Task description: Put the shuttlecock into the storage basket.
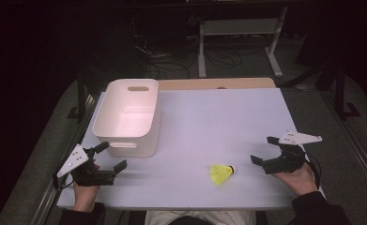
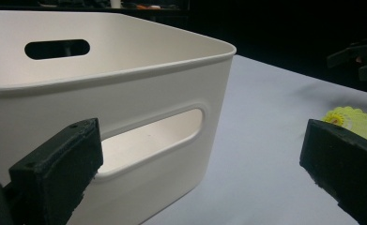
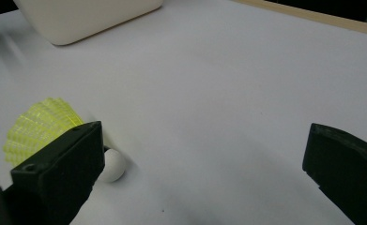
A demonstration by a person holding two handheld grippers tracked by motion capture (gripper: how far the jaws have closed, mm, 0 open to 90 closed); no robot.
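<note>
A yellow shuttlecock point(image 1: 221, 173) with a white cork tip lies on its side on the white table top point(image 1: 209, 122), near the front edge. My right gripper point(image 1: 264, 150) rests at the front right, open and empty, its jaws pointing left toward the shuttlecock a short way off. In the right gripper view the shuttlecock point(image 3: 40, 126) lies just beyond the left jaw. My left gripper point(image 1: 110, 157) sits at the front left, open and empty, right beside the near wall of a white bin point(image 1: 127, 117). The left gripper view faces the bin's handle slot point(image 2: 150, 140), with the shuttlecock point(image 2: 350, 121) far off.
The white bin has handle cut-outs and looks empty inside. A wooden strip point(image 1: 216, 83) runs along the table's far edge. Beyond the table, on a dark floor, stand a white frame point(image 1: 237, 37) and loose cables point(image 1: 172, 61).
</note>
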